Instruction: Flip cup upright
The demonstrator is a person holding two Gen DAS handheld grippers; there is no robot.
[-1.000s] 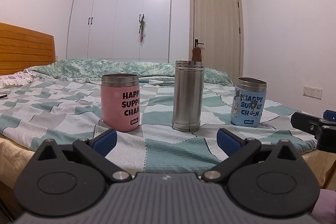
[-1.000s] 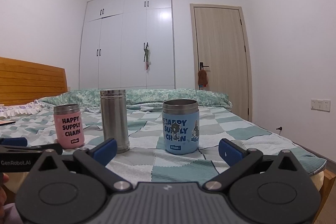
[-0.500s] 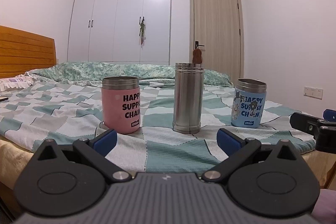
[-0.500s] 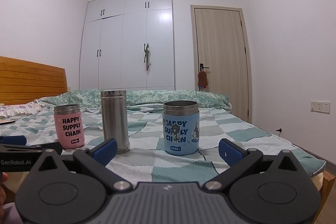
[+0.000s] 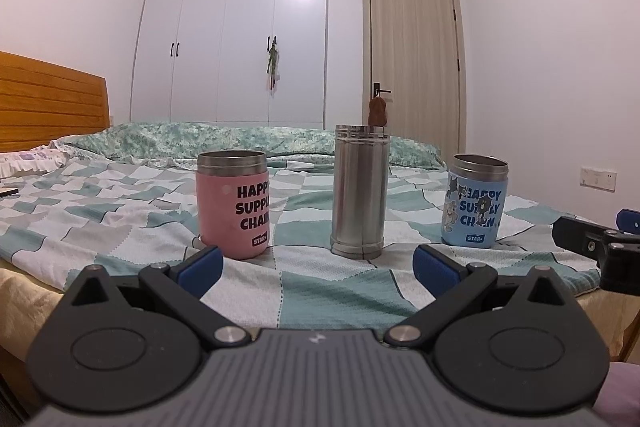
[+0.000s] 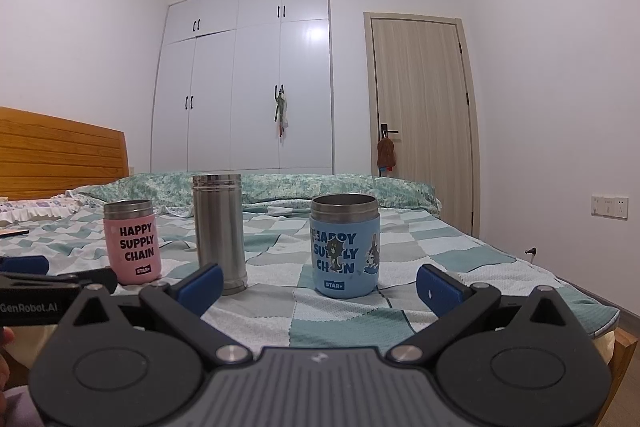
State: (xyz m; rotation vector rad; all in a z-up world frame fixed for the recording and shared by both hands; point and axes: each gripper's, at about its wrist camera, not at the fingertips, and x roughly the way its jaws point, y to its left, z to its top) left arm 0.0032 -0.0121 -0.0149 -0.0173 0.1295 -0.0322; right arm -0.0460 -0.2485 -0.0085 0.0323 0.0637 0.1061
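Three cups stand upright in a row on the bed: a pink cup [image 5: 233,205] at left, a tall steel cup [image 5: 361,191] in the middle and a blue cup [image 5: 475,201] at right. They also show in the right wrist view: pink cup [image 6: 132,242], steel cup [image 6: 219,233], blue cup [image 6: 345,245]. My left gripper [image 5: 318,269] is open and empty, short of the pink and steel cups. My right gripper [image 6: 319,285] is open and empty, short of the blue cup. The right gripper also shows at the left wrist view's right edge [image 5: 600,243].
The bed has a checked green and white cover [image 5: 120,223] and a wooden headboard [image 5: 48,103] at left. A folded quilt [image 5: 224,139] lies at the far side. A white wardrobe [image 5: 240,39] and a wooden door [image 5: 414,67] stand behind. A dark flat object [image 5: 8,191] lies far left.
Both grippers have tilted slightly upward, so the cups sit a little lower in both views. The cups have not moved and both grippers stay open.
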